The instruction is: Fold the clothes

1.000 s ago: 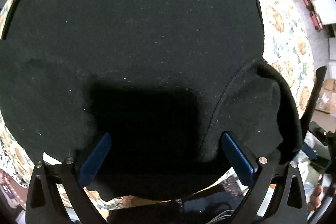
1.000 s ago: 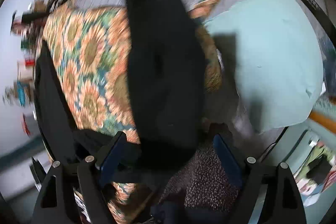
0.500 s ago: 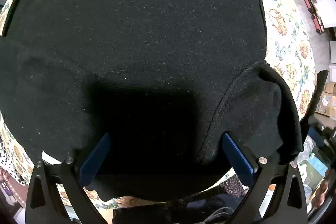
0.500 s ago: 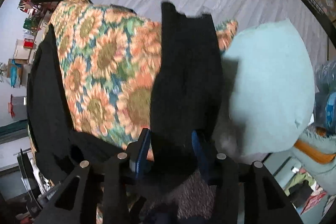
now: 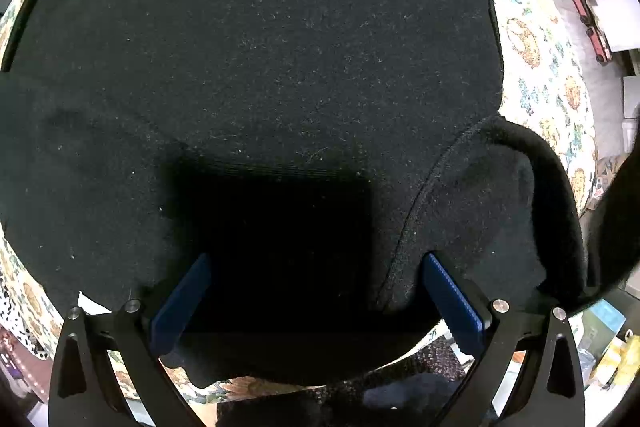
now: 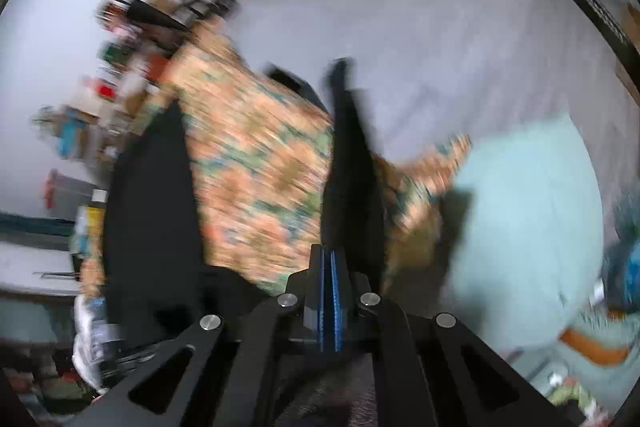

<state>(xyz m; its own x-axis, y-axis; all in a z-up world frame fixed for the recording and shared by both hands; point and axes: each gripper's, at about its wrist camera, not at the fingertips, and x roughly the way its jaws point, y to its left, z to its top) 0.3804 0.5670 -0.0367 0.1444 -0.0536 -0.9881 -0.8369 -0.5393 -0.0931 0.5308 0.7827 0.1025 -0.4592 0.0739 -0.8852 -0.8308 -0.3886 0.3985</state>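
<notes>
Right gripper (image 6: pixel 330 291): jaws closing onto a black sleeve (image 6: pixel 352 163) ahead, lifting it for folding. Left gripper (image 5: pixel 316 291): standing apart, hovering over the black garment (image 5: pixel 260 47).

My right view smeared by motion, shelf clutter (image 6: pixel 160 7) at ten o'clock unreadable, cover (image 6: pixel 256 163) pattern blurred, my left view's black garment (image 5: pixel 260 67) overrunning the frame at twelve and nine, hiding most of the cover
</notes>
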